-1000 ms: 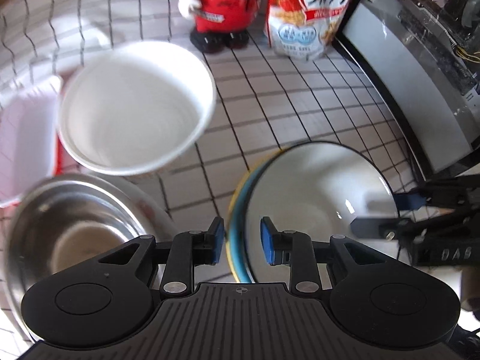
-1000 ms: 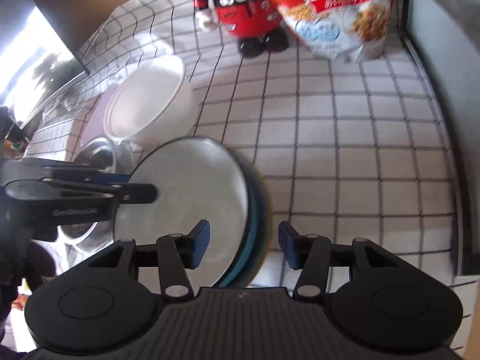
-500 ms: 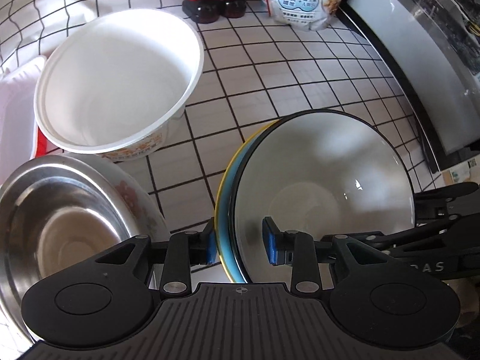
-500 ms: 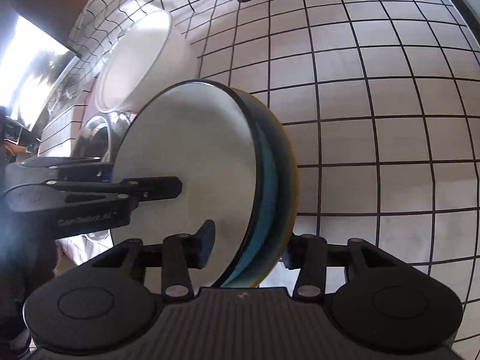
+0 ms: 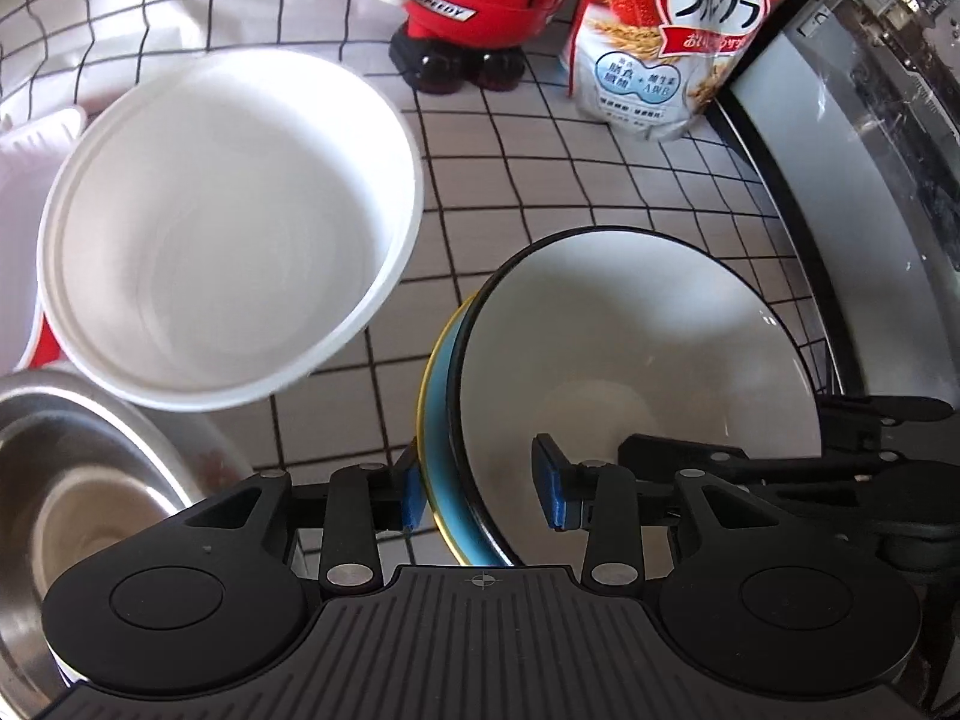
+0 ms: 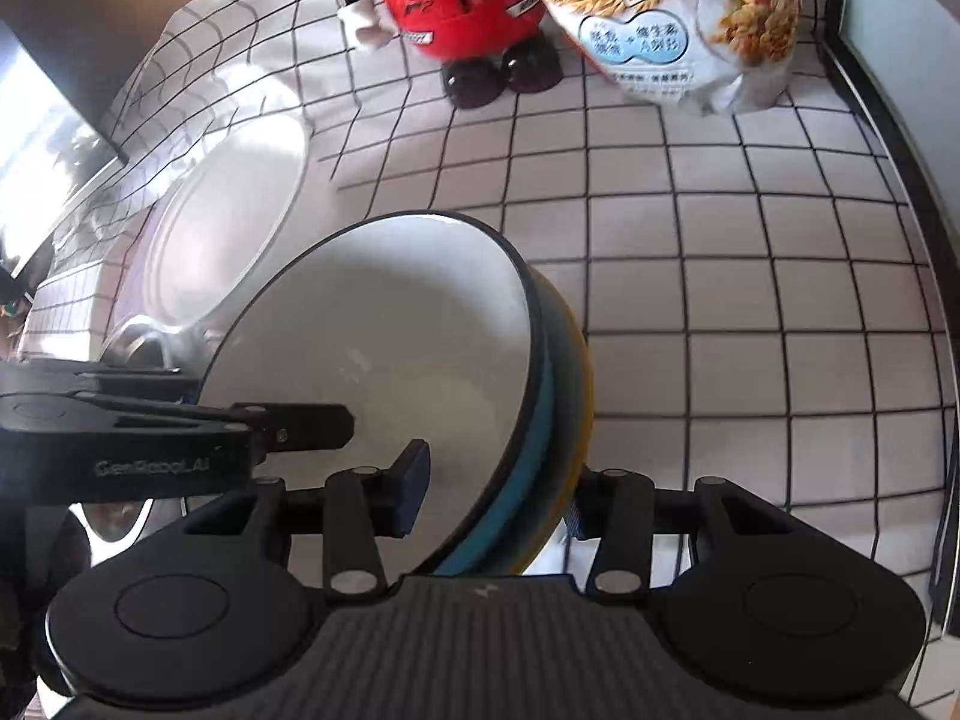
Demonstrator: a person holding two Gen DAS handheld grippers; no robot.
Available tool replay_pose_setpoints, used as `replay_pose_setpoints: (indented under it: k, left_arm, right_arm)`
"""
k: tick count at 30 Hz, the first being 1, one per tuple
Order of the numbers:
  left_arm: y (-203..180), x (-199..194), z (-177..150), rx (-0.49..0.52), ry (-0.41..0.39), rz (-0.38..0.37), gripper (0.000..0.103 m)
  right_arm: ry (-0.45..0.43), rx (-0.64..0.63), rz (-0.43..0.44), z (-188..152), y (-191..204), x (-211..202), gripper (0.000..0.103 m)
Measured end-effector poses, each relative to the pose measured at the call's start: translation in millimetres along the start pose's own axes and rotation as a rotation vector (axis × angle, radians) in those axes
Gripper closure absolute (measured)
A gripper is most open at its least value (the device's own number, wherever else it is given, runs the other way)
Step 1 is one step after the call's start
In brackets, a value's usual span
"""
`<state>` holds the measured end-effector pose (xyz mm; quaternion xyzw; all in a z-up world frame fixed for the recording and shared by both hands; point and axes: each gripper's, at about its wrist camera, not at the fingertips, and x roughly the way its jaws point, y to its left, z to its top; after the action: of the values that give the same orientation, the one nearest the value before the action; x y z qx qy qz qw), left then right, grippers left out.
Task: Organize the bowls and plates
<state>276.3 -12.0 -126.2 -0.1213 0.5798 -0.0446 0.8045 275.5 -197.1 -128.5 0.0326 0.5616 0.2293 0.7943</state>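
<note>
Far left, a metal bowl & big white bowl sit on the checked desk. Left gripper is opening, pads off the stacked bowls' near-left rim. Right gripper straddles the right rim; grip unclear.

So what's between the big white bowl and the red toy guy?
Only bare checked cloth between the white bowl and the red figure, in the left wrist view.

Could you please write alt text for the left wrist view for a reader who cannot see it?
The left gripper, its jaws opening, straddles the rim of stacked bowls on a checked tablecloth. A large white bowl and a steel bowl sit left.
</note>
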Motion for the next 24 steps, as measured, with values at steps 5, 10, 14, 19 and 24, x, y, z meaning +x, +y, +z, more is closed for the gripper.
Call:
replay_pose_setpoints:
  k: [5, 10, 14, 19, 24]
  left_arm:
    - [1.2, -1.2, 0.5, 0.008, 0.000, -0.002, 0.071]
    - [8.5, -3.9, -6.2, -0.010, 0.013, -0.027, 0.078]
    - [7.1, -16.6, -11.1, 0.014, -0.013, -0.038, 0.076]
    - [11.6, -30.2, -11.7, 0.014, -0.042, -0.052, 0.080]
    - [17.1, -31.6, -11.2, 0.006, -0.055, -0.071, 0.079]
  right_arm:
    - [0.000, 0.005, 0.004, -1.7, -3.6, 0.6, 0.058]
    - [0.026, 0.002, -0.016, -4.3, -2.1, 3.1, 0.057]
    - [-0.010, -0.028, -0.057, -7.6, 0.3, -6.7, 0.056]
    - [-0.083, -0.097, -0.106, -3.0, 14.7, -28.6, 0.051]
    - [-0.048, -0.047, -0.095, 0.3, 13.3, -25.1, 0.042]
